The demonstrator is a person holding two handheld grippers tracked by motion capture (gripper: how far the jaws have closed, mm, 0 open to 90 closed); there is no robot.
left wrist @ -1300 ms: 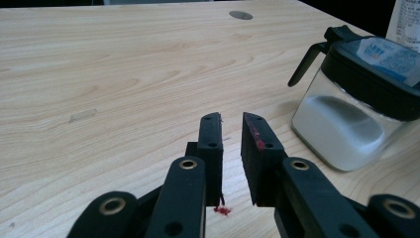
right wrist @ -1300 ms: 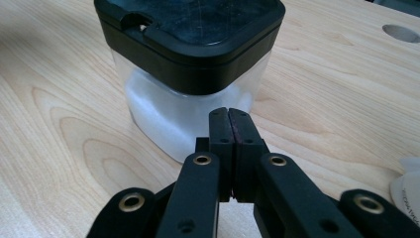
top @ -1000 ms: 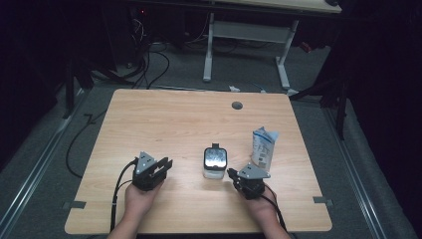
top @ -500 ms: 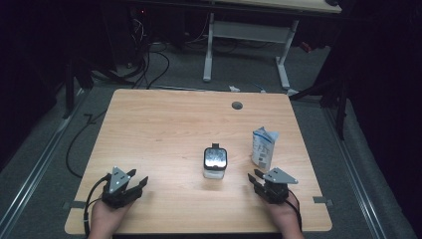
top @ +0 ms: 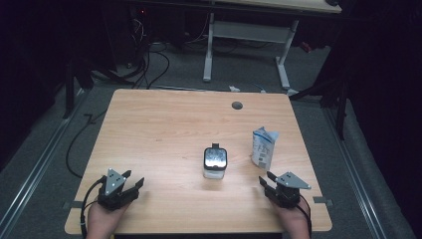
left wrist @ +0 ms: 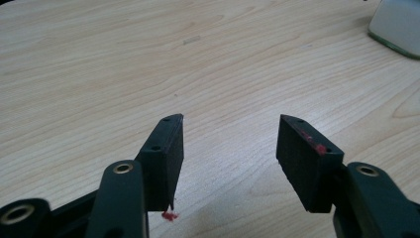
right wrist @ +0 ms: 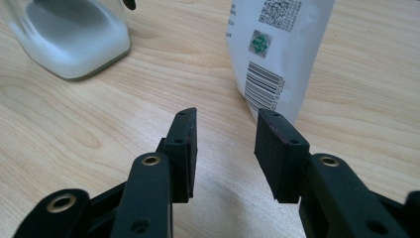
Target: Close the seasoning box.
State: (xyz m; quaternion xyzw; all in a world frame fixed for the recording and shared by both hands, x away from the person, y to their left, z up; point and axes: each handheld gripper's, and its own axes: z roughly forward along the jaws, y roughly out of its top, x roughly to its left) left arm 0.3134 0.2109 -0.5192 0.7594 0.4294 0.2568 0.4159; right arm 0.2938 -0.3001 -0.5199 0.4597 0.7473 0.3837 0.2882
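A clear jar [top: 215,162] with a black lid and white powder inside stands at the middle of the wooden table [top: 164,124]. To its right a white pouch [top: 263,147] with a barcode stands upright. My left gripper [top: 133,178] rests near the front left corner, and its jaws have just been opening with nothing between them. The left gripper view has those jaws [left wrist: 230,134] over bare wood, with the jar [left wrist: 396,25] far off. My right gripper [top: 265,179] sits just in front of the pouch. Its jaws [right wrist: 227,129] have also just been opening, empty, a short way from the pouch [right wrist: 277,54] and the jar [right wrist: 74,39].
A round cable hole [top: 237,105] lies near the table's far edge. Behind the table stand the white legs of another desk [top: 209,50], and cables [top: 149,74] trail over the floor at the left. Bare wood stretches across the table's left half.
Both hands have drawn back toward the near edge and apart, the left one leftward, the right one rightward away from the pouch. Both pairs of jaws stand wider than before.
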